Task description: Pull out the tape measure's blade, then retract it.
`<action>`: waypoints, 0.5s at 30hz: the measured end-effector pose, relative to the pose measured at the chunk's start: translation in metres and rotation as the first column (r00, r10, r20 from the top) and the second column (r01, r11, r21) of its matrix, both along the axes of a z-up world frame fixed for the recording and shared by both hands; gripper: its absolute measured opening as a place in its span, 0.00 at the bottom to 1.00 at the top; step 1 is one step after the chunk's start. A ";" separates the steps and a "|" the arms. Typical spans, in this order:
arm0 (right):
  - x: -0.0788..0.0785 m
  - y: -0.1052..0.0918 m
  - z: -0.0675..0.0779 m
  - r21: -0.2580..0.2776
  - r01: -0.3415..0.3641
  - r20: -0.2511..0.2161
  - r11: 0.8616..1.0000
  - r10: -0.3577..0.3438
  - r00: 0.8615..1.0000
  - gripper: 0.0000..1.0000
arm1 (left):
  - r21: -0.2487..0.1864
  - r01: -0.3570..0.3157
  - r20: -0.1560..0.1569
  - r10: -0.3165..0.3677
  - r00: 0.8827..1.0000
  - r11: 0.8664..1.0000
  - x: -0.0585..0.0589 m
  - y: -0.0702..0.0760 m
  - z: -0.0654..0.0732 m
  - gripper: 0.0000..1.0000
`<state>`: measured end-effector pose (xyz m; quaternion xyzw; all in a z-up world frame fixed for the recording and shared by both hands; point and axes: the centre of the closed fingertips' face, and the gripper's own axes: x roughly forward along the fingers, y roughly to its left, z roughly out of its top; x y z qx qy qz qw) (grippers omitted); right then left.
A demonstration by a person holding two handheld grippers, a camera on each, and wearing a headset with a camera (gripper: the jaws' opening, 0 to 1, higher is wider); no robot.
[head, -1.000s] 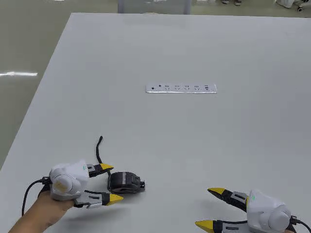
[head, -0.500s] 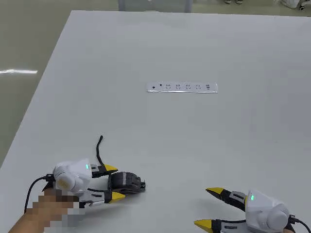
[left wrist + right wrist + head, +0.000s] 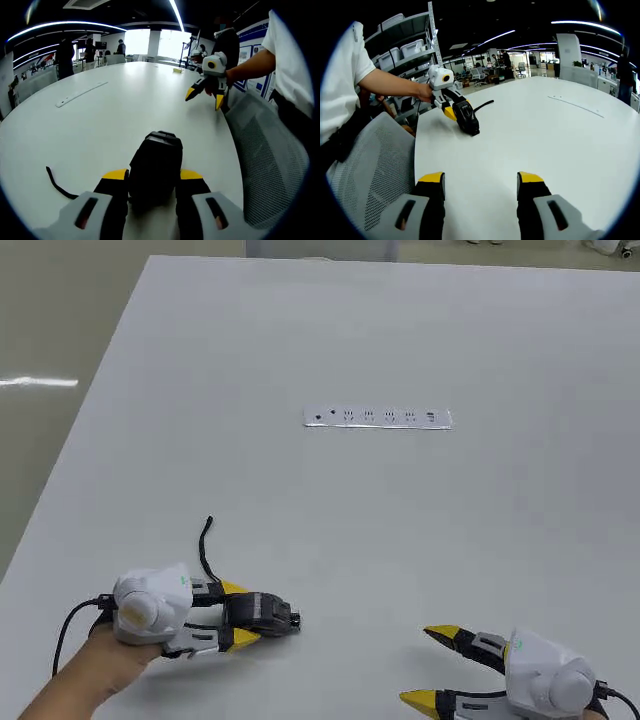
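While the right claw [image 3: 420,665] hangs open nearest the bench [image 3: 400,530] edge, the left claw [image 3: 240,613] just beyond grips the tape measure [image 3: 268,612], which rests on the bench. Its blade looks unpulled, so extension and retraction both remain.

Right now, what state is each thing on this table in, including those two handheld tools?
tape measure, no blade pulled out, lying on the table.
left tool, shut on the tape measure's body.
right tool, open, empty, apart from the tape measure.
black strap, slack on the table.
power strip, flat, nothing plugged in.
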<state>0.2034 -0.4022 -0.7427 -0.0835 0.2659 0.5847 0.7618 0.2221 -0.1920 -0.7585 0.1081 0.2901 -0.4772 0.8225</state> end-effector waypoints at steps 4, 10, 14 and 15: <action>0.000 0.001 0.000 0.000 -0.002 -0.002 1.000 0.002 1.000 0.58 | 0.005 0.006 -0.001 -0.006 1.000 1.000 0.000 0.000 -0.001 0.33; 0.000 0.003 -0.001 0.003 -0.005 -0.002 1.000 0.005 1.000 0.58 | -0.004 0.009 0.005 -0.009 1.000 1.000 -0.001 -0.001 0.001 0.32; -0.001 0.004 0.000 0.003 -0.007 -0.003 1.000 0.008 1.000 0.58 | -0.012 0.014 0.011 -0.014 1.000 1.000 -0.001 -0.001 0.001 0.32; -0.001 0.004 0.000 0.004 -0.008 -0.004 1.000 0.008 1.000 0.58 | -0.013 0.015 0.012 -0.015 1.000 1.000 -0.001 -0.001 0.001 0.32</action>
